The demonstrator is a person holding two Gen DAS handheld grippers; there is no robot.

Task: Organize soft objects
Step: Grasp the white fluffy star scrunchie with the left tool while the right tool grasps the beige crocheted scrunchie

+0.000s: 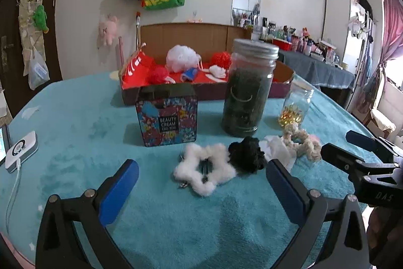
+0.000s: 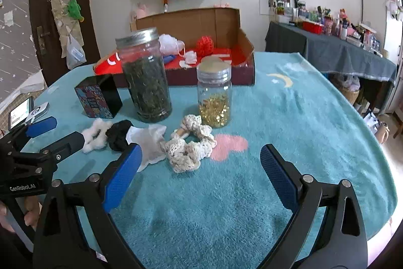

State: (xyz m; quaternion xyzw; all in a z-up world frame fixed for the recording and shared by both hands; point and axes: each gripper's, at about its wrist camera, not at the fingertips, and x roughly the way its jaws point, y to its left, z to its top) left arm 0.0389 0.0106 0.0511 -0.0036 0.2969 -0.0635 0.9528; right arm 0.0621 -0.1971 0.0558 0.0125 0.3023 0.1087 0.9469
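A white fluffy star-shaped scrunchie (image 1: 205, 172) (image 2: 94, 135) lies on the teal cloth just beyond my open left gripper (image 1: 201, 184). Touching it on the right is a black scrunchie (image 1: 248, 155) (image 2: 118, 134), then a white tissue (image 1: 277, 149) (image 2: 148, 143) and cream lace scrunchies (image 1: 301, 140) (image 2: 189, 146). My right gripper (image 2: 199, 173) is open, with nothing between its fingers, just short of the lace scrunchies. Behind stands an open cardboard box (image 1: 191, 39) (image 2: 201, 19) holding a white bath pouf (image 1: 182, 58), red poufs and small soft items.
A tall jar of dark leaves (image 1: 248, 87) (image 2: 144, 75), a smaller jar of gold bits (image 1: 296, 105) (image 2: 214, 95) and a patterned Beauty Cream box (image 1: 166, 117) (image 2: 98, 98) stand between the scrunchies and the cardboard box. A white device with cable (image 1: 21, 150) lies far left.
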